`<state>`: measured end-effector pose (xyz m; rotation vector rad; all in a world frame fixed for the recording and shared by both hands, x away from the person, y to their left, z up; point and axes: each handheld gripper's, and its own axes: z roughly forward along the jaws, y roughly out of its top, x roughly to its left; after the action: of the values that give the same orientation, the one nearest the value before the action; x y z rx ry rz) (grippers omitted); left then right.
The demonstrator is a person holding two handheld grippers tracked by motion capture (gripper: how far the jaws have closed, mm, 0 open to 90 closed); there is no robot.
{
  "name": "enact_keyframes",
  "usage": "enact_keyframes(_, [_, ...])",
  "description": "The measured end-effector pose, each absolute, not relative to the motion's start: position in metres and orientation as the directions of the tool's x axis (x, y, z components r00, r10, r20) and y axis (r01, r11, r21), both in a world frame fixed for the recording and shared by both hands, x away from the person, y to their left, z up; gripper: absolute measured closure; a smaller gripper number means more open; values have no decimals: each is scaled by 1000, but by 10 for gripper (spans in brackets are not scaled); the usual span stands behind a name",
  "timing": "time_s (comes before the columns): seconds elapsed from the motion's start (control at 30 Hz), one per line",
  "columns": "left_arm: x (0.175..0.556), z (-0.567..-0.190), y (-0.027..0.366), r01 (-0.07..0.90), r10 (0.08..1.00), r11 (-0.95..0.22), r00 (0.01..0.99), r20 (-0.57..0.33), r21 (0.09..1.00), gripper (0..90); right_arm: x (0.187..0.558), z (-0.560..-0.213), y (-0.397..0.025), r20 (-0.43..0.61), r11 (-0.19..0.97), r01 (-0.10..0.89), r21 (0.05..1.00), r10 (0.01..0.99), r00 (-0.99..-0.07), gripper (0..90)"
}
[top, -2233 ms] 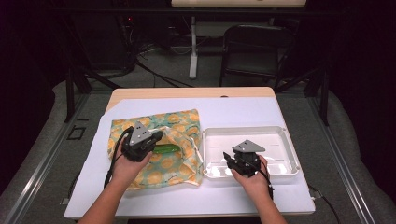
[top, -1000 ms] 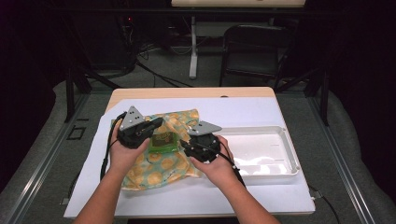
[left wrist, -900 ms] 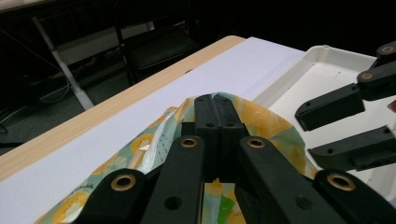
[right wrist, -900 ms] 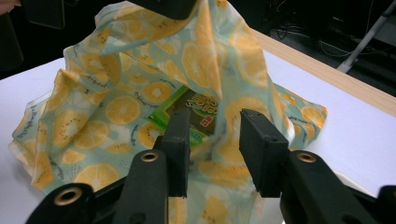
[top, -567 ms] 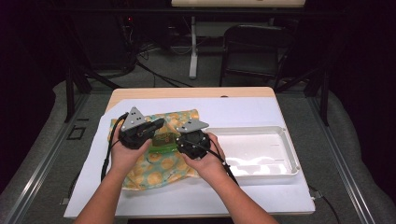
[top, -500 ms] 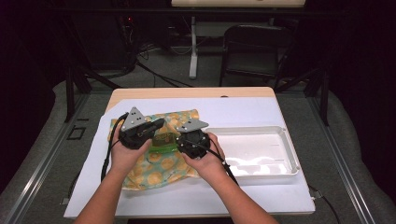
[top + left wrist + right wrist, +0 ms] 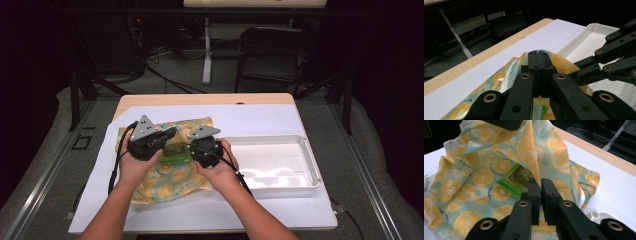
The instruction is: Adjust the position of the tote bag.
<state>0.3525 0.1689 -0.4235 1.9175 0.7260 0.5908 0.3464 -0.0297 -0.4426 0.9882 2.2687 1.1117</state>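
Two grippers meet over the fruit-print cloth bag, which lies on the white sheet at the left half of the table, with the white tray just beside it at three o'clock. We see the left gripper with its jaws pressed together on a raised fold of the bag's upper layer, lifted clear of the sheet. The right gripper stands with its jaws nearly together, a thin gap between them, and a hanging edge of the same cloth runs down into that gap; we judge it pinched there, though the contact itself is partly hidden. Between the two lifted edges the bag's mouth gapes, and inside it lies a green packet, flat on the lower layer of the bag. In the high view the packet sits between the two grippers, at three o'clock of the left one and nine o'clock of the right, its long axis running roughly from nine to three. From the right jaws, in the right gripper view, it lies at about eleven o'clock, just behind the held cloth. We judge the right gripper the nearer to it, so that drawing the packet out would call for that gripper to release the cloth first.
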Motion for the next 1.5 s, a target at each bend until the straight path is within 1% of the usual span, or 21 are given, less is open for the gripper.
enact_keyframes(0.03, [353, -424, 169, 236, 704, -355, 704, 93, 905, 900, 347, -441, -29, -70, 434, 409, 802, 750, -658, 895])
enact_keyframes(0.27, [352, -426, 169, 237, 707, -355, 701, 94, 904, 893, 349, -434, -32, -71, 429, 396, 812, 745, -663, 900])
enact_keyframes(0.47, [351, -426, 172, 240, 714, -340, 695, 83, 909, 841, 351, -425, -35, -75, 430, 388, 815, 743, -665, 900])
enact_keyframes(0.5, [350, -426, 174, 245, 711, -330, 700, 69, 912, 789, 352, -423, -35, -84, 435, 379, 816, 740, -667, 900])
enact_keyframes(0.53, [350, -426, 174, 245, 711, -330, 700, 69, 912, 762, 352, -423, -35, -84, 435, 379, 816, 740, -667, 900])
enact_keyframes(0.57, [349, -425, 176, 249, 705, -324, 707, 58, 913, 762, 352, -421, -35, -89, 436, 375, 818, 740, -667, 900])
enact_keyframes(0.63, [347, -423, 179, 259, 706, -299, 708, 30, 918, 710, 354, -418, -36, -90, 434, 367, 823, 738, -669, 900])
enact_keyframes(0.67, [346, -422, 181, 257, 708, -291, 706, 27, 922, 680, 354, -416, -36, -91, 434, 368, 823, 739, -667, 900])
enact_keyframes(0.7, [342, -419, 185, 249, 716, -275, 698, 25, 929, 632, 356, -414, -36, -91, 427, 360, 830, 739, -667, 900])
enact_keyframes(0.73, [342, -419, 185, 249, 716, -275, 698, 25, 929, 608, 356, -414, -36, -91, 427, 360, 830, 739, -667, 900])
enact_keyframes(0.77, [340, -417, 187, 246, 721, -266, 693, 23, 932, 608, 357, -413, -37, -89, 424, 357, 832, 738, -669, 900])
enact_keyframes(0.83, [336, -416, 191, 239, 729, -263, 684, 31, 935, 571, 360, -410, -37, -88, 421, 353, 836, 737, -670, 900])
enact_keyframes(1.13, [325, -422, 212, 269, 780, -273, 623, 49, 924, 541, 363, -403, -37, -83, 411, 333, 849, 725, -684, 900])
enact_keyframes(1.3, [312, -423, 225, 277, 808, -280, 585, 70, 919, 516, 365, -400, -37, -75, 405, 321, 856, 712, -698, 900])
enact_keyframes(1.5, [304, -431, 230, 306, 828, -289, 556, 76, 907, 496, 368, -398, -38, -60, 390, 316, 865, 706, -705, 900])
